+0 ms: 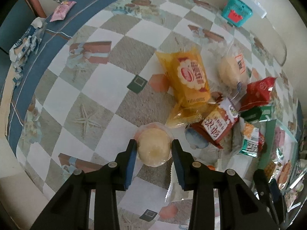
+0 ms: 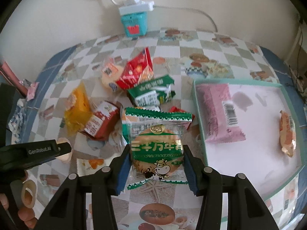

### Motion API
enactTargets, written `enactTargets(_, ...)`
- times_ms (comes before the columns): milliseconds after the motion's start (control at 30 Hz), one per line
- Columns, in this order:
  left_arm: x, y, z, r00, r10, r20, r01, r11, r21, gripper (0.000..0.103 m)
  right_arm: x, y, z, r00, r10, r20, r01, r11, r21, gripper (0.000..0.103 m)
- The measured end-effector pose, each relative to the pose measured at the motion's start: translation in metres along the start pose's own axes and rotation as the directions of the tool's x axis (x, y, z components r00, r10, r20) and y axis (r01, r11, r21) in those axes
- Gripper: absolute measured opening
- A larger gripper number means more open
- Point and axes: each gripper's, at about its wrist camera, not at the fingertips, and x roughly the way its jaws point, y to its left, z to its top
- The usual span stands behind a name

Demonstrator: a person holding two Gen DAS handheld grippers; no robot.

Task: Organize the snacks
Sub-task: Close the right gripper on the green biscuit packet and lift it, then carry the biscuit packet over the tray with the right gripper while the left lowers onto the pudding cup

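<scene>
My left gripper (image 1: 154, 147) is shut on a round pale bun in clear wrap (image 1: 153, 147), held just above the checked tablecloth. My right gripper (image 2: 157, 158) is shut on a green biscuit packet with a cow picture (image 2: 156, 147), held upright over the table. A pile of snacks lies ahead: a yellow packet (image 1: 189, 78), a brown-red packet (image 1: 218, 126), a red packet (image 2: 137, 71), a green packet (image 2: 151, 92) and a wrapped bun (image 1: 233, 71). A teal-rimmed tray (image 2: 199, 115) at the right holds a pink packet (image 2: 220, 113) and a small orange snack (image 2: 286, 134).
A teal box with a white power strip (image 2: 134, 22) stands by the wall. A pink sweet (image 1: 62, 11) and a blue-white packet (image 1: 24, 46) lie on the blue table border. The left gripper's side (image 2: 34, 151) shows in the right wrist view.
</scene>
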Motion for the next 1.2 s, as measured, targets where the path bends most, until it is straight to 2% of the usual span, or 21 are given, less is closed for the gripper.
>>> enactTargets(267, -0.036, 0.013, 0.005, 0.997, -0.032, 0.068, 0.034, 0.999, -0.026, 0.039, -0.037, -0.004, 0.011, 0.997, 0.025, 0.078, -0.027, 0.999, 0.022, 0.053)
enactTargets(567, -0.064, 0.007, -0.013, 0.985, -0.054, 0.163, 0.063, 0.997, -0.045, 0.038, -0.067, -0.021, 0.018, 0.991, 0.012, 0.134, -0.021, 0.997, 0.07, 0.053)
enactTargets(767, -0.076, -0.003, -0.019, 0.978, -0.059, 0.199, 0.065, 0.998, -0.024, 0.039, -0.072, -0.05, 0.017, 0.991, -0.04, 0.125, 0.023, 0.99, 0.142, 0.053)
enactTargets(1000, -0.081, -0.026, -0.03, 0.977, -0.087, 0.196, 0.083, 0.996, 0.027, 0.038, -0.078, -0.098, 0.013, 0.987, -0.125, 0.101, 0.098, 0.965, 0.242, 0.053)
enactTargets(1067, -0.083, -0.036, -0.035, 0.975, -0.107, 0.194, 0.1, 0.994, 0.047, 0.031, -0.08, -0.112, 0.012, 0.986, -0.136, 0.093, 0.106, 0.956, 0.274, 0.053)
enactTargets(1200, -0.088, -0.061, -0.046, 0.972, -0.113, 0.206, 0.093, 0.99, 0.106, 0.031, -0.085, -0.141, 0.007, 0.984, -0.161, 0.081, 0.126, 0.937, 0.327, 0.053)
